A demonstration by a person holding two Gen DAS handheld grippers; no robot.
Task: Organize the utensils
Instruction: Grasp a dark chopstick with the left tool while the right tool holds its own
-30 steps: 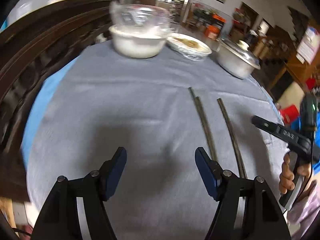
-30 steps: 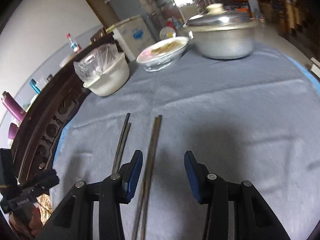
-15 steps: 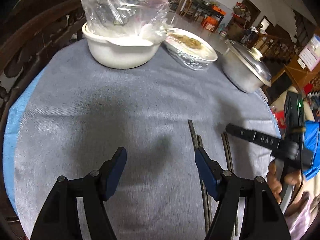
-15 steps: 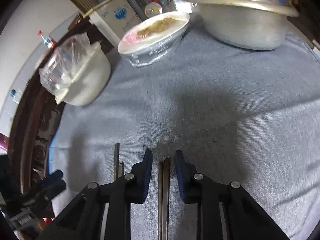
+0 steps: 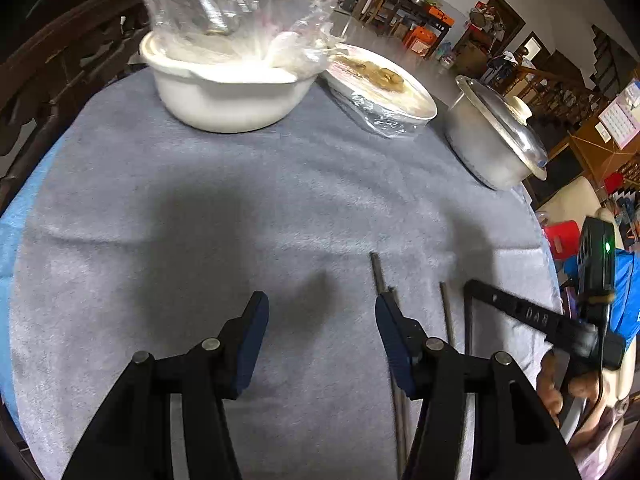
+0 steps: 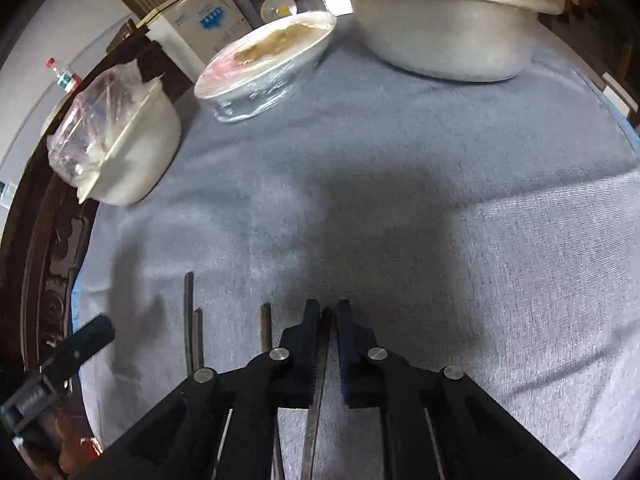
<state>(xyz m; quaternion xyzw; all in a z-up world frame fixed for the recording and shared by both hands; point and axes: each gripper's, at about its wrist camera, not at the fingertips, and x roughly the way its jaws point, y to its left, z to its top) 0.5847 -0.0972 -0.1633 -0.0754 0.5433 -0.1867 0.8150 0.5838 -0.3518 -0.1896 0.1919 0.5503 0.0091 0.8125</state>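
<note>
Chopstick [image 6: 320, 364]: thin, dark (tapered) | right jaws just closed on it | left jaws open

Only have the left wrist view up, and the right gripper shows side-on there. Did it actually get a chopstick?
Observer: Yes. In the right wrist view the right gripper has just been closing, and its pads press on one chopstick.
Operator: Both of that pair?
Observer: No. The second chopstick lies free on the grey cloth, just outside the jaws.
</note>
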